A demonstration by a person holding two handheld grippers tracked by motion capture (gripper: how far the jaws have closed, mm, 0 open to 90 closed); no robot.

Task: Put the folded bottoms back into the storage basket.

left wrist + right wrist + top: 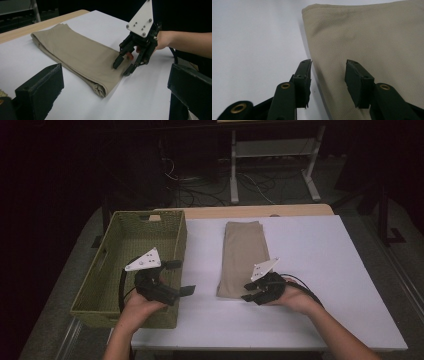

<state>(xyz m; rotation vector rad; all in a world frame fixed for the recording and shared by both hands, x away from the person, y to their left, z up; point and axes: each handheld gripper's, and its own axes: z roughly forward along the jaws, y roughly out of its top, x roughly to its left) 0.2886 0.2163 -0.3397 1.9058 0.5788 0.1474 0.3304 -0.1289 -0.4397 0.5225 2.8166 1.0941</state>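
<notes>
— Closing on the long edge of the folded khaki trousers [242, 257], was it? How did the right gripper [248, 291] stand?

— Its jaws were part-way apart, straddling that edge near the trousers' near end on the white table [320, 270], one jaw over the cloth, the other over bare table. The pads weren't pressing yet, so nothing was held.

— And the risk?

— I judged it might pinch only the top layer; lifting then would let the fold fall open. A jaw could also push the cloth aside instead of getting under it.

— The left gripper [184, 277]?

— Jaws wide apart, holding nothing, hovering over the near right corner of the green woven basket [95, 285].

— Count?

— One pair of trousers, one basket, two grippers.
</notes>
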